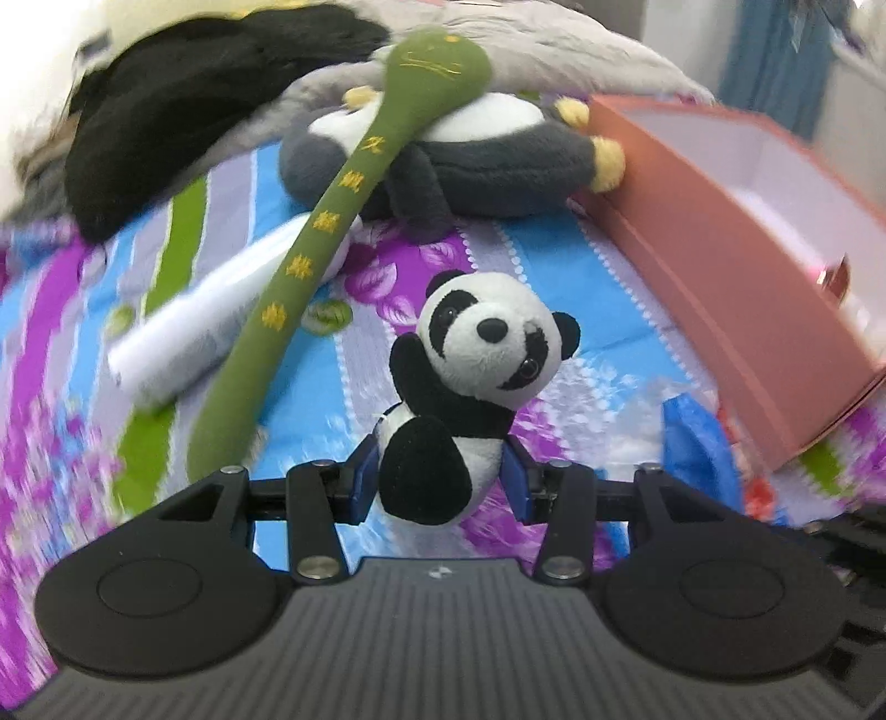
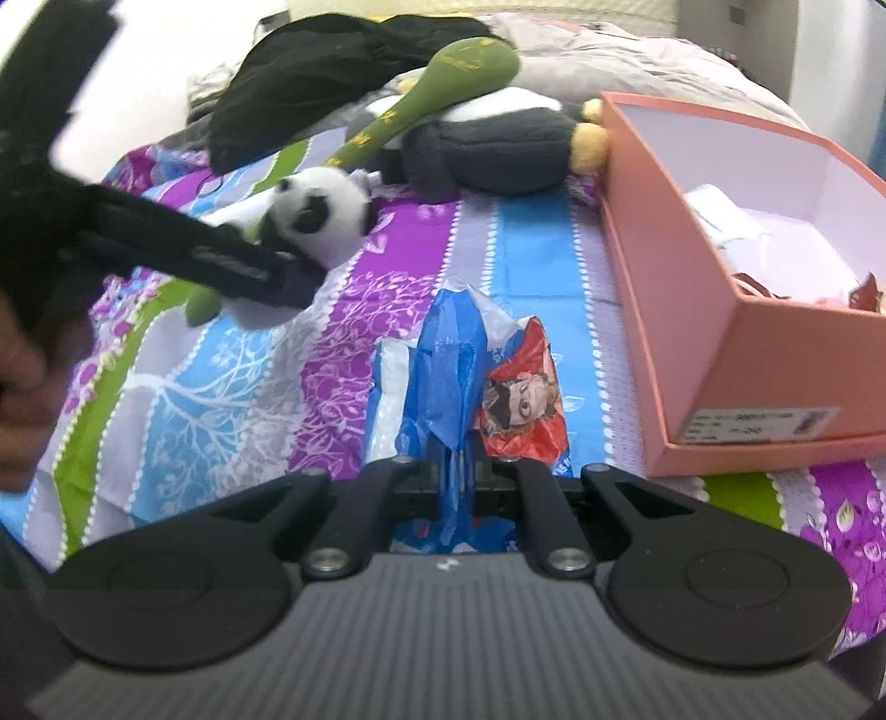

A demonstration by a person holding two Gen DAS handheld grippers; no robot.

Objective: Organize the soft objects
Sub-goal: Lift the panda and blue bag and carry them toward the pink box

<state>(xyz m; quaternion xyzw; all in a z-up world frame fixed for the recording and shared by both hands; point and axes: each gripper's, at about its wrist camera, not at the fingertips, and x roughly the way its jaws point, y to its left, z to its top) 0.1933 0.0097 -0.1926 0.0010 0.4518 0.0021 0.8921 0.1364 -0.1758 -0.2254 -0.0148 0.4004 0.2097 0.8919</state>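
My left gripper is shut on a small panda plush by its lower body and holds it above the bedspread; the panda also shows in the right wrist view. My right gripper is shut on a crumpled blue, white and red plastic bag, which lies on the bed. An open pink box stands at the right, also seen in the left wrist view. A long green plush lies across a large grey and white plush.
A white cylinder lies under the green plush. A black garment and a grey pillow lie at the back. The striped floral bedspread covers the bed. The box holds white paper and small items.
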